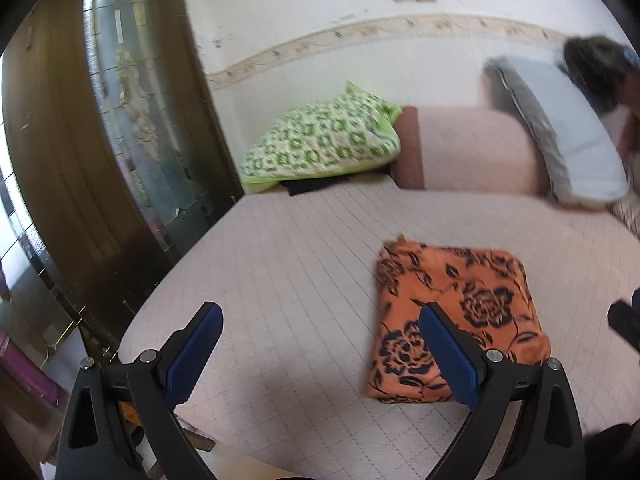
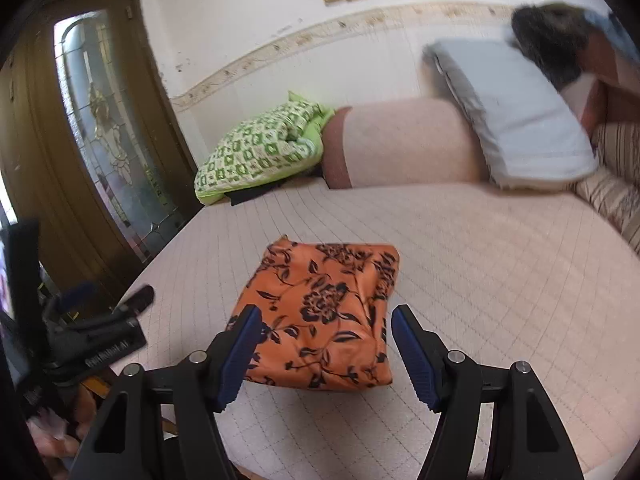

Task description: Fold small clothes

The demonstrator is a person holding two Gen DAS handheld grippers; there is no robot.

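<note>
Pale pink quilted bedding covers the bed, stitched in a grid, and the folded orange cloth lies flat on it as a neat square, black roses printed across it. Everything else can be placed from that cloth.

Beyond the cloth, against the wall, a green-and-white patterned pillow leans beside a pink bolster, and a grey-white pillow is propped against the bolster's far end. Off to the cloth's left stands a dark wooden door with a leaded glass panel.

The right gripper hangs just in front of the cloth's near edge, its 2 blue-padded fingers spread wide — nothing between them, no pad touching the fabric as far as I can see. The left gripper sits to the cloth's left over bare bedding, its fingers parted as well and empty; in its own view the right-hand pad overlaps the cloth's left edge, though I cannot tell whether it touches. From the right wrist view, the left gripper's black body shows at the bed's edge, well left of the cloth.
</note>
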